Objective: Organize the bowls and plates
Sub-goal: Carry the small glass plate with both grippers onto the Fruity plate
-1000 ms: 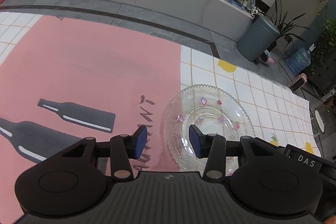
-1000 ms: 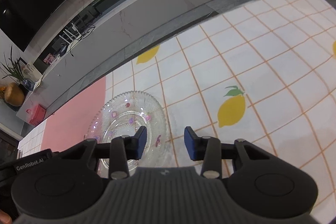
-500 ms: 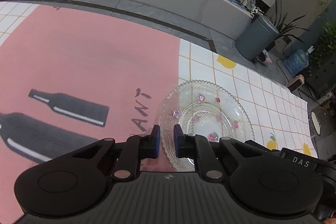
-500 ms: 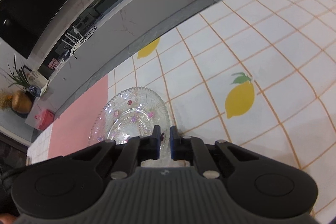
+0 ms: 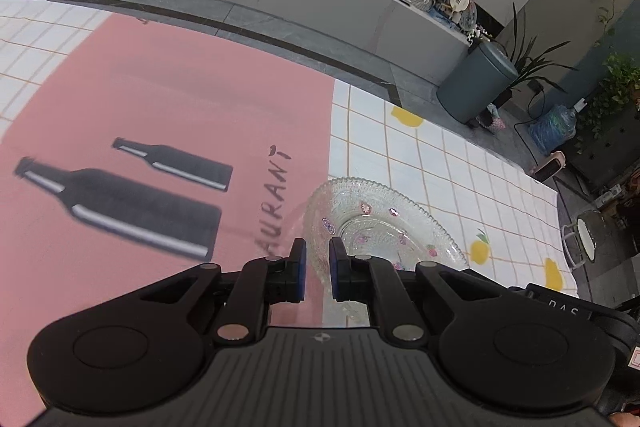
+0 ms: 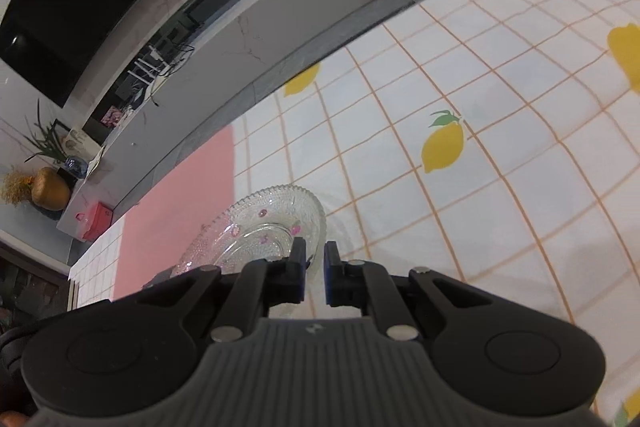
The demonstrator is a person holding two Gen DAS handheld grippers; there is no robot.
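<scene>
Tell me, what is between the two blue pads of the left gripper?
The rim of the clear patterned glass plate sits between the left gripper pads, seen in the left wrist view.

The table [image 5: 440, 163] is covered by a white cloth [image 6: 500, 115] with an orange grid and printed yellow lemons; to the left of it lies a pink mat [image 5: 180, 115], printed with two black bottles and dark lettering; at the far left edge of the mat more white checked cloth shows; the seam between pink and white runs from far to near; the clear glass plate [image 5: 384, 227], patterned and dotted with small pink flowers, sits at that seam, mostly over the white side; whether it rests flat cannot be told.
</scene>
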